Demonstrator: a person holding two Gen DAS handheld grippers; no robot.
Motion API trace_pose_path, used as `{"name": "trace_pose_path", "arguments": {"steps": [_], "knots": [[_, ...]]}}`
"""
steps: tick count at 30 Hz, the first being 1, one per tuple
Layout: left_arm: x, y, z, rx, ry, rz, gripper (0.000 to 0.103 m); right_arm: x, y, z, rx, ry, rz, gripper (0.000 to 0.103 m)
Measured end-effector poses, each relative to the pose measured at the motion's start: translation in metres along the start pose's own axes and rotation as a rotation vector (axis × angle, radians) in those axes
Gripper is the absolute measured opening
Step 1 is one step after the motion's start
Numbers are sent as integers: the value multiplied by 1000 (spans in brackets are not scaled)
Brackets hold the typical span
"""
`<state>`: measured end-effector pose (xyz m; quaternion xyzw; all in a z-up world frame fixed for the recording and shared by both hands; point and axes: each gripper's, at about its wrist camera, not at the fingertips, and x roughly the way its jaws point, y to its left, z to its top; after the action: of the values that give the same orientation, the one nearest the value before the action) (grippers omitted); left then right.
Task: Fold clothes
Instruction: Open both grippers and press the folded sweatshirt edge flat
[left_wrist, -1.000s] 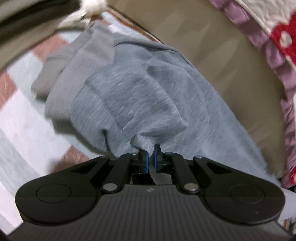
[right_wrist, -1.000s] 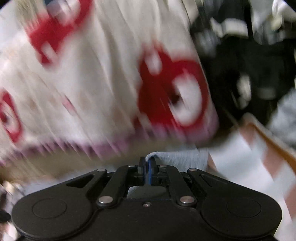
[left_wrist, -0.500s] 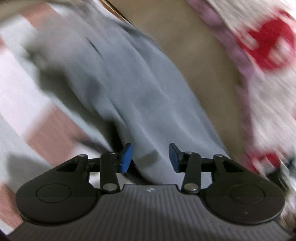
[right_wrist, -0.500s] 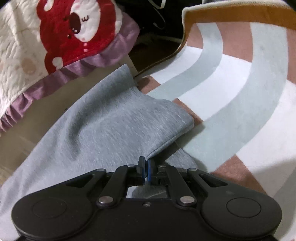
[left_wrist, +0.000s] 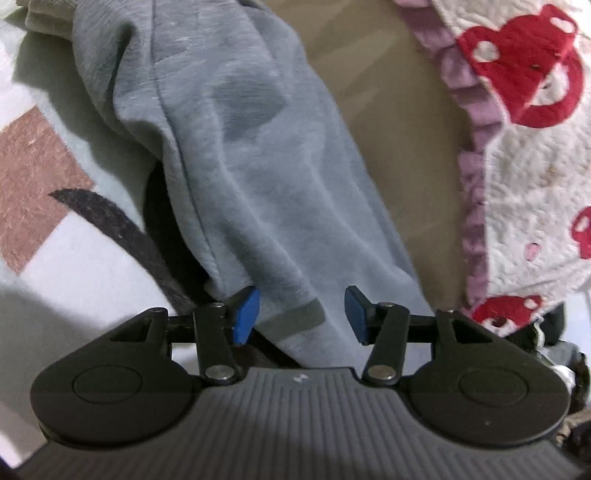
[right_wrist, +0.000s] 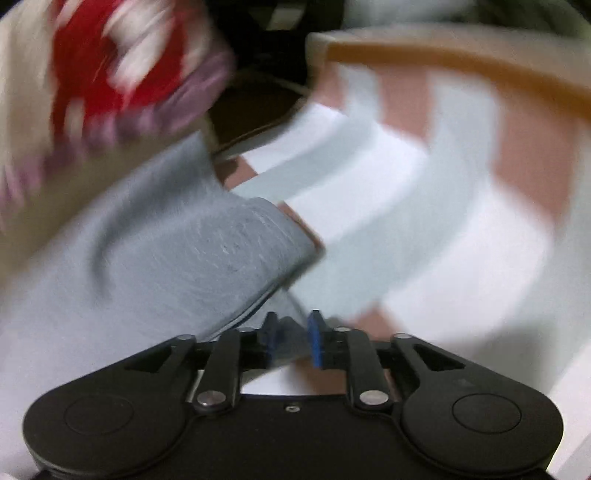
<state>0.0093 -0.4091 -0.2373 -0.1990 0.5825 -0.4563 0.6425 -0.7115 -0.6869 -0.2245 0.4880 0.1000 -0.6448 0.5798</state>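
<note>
Rug (left_wrist: 55, 258): pale, with curved bands of white, mint green and dusty pink; a dark grey arc (left_wrist: 122, 236) crosses it in the left wrist view. In the right wrist view the same rug (right_wrist: 424, 206) shows an orange-brown outer border (right_wrist: 461, 62), blurred.

Quilt (left_wrist: 535, 177): cream, stitched, printed with red shapes dotted white, edged in a purple ruffle (left_wrist: 472, 184).

Floor (left_wrist: 391, 122): bare tan strip between rug and quilt.

Dark clutter (right_wrist: 273, 22) past the rug's far edge, too blurred to identify.
</note>
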Motion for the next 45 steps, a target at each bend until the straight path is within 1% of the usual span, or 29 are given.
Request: {"name": "trace_pose_path", "arguments": {"steps": [1, 3, 4, 7, 8, 9, 10, 12, 13, 15, 16, 17, 18, 19, 21, 22, 24, 26, 28, 30, 33, 36, 37, 38, 40, 41, 42, 44, 45], "knots": [[1, 1, 0, -5, -7, 11, 50, -4, -9, -6, 89, 8, 66, 51], [0, 3, -2, -15, -25, 16, 50, -8, -17, -21, 196, 30, 185, 51], [1, 3, -1, -18, -30, 28, 50, -8, -19, -28, 235, 45, 229, 52], [2, 4, 6, -19, -39, 47, 50, 1, -12, -41, 289, 77, 302, 59], [3, 4, 8, -18, -44, 51, 50, 5, -7, -43, 289, 76, 303, 60], [1, 3, 11, -7, -61, 51, 47, 9, -1, -42, 281, 53, 294, 61], [-2, -1, 12, 20, -92, 64, 46, 11, 4, -39, 278, 20, 278, 61], [-5, -8, 16, 82, -135, 101, 27, 17, 12, -35, 270, -58, 247, 61], [-5, -8, 16, 81, -126, 103, 26, 24, 15, -32, 258, -81, 225, 61], [-4, -7, 18, 77, -106, 109, 26, 37, 21, -26, 232, -108, 173, 54], [-3, -6, 19, 75, -97, 112, 26, 42, 23, -23, 218, -117, 157, 54], [-3, -5, 19, 68, -86, 109, 26, 46, 27, -20, 191, -121, 141, 49], [-4, -2, 17, 40, -73, 84, 27, 47, 32, -19, 142, -136, 126, 5], [-3, 0, 14, 18, -69, 64, 30, 38, 35, -19, 60, -198, 151, 7], [-2, 5, 8, -13, -56, 31, 38, 12, 40, -22, -117, -356, 235, 4], [-2, 6, 4, -17, -49, 26, 40, 6, 38, -22, -145, -378, 241, 4], [1, 9, -2, -24, -35, 18, 48, 0, 30, -19, -159, -375, 225, 4], [9, 9, -4, -27, -40, 36, 55, 11, 24, -21, -163, -310, 171, 4], [16, 8, -3, -31, -58, 51, 58, 20, 21, -27, -176, -263, 137, 4], [23, 0, 5, -21, -100, 84, 60, 25, 18, -33, -170, -234, 118, 5], [31, -11, 22, 47, -199, 171, 64, 27, 9, -36, -95, -215, 132, 5], [40, -20, 36, 161, -295, 296, 64, 29, 5, -38, -72, -199, 148, 6], [44, -22, 39, 188, -312, 321, 62, 30, 7, -38, -75, -190, 151, 6], [48, -22, 41, 195, -310, 318, 58, 33, 10, -37, -78, -180, 153, 6], [54, -24, 45, 194, -289, 305, 40, 42, 6, -37, -31, -133, 156, 14], [57, -25, 47, 198, -276, 305, 21, 47, 2, -38, 10, -108, 162, 17], [57, -30, 50, 219, -271, 316, 12, 50, 0, -37, 35, -102, 189, 28], [53, -45, 54, 277, -286, 335, 9, 55, 2, -34, 47, -100, 242, 39], [48, -54, 56, 308, -304, 338, 8, 57, 10, -29, 14, -86, 227, 35]]}}
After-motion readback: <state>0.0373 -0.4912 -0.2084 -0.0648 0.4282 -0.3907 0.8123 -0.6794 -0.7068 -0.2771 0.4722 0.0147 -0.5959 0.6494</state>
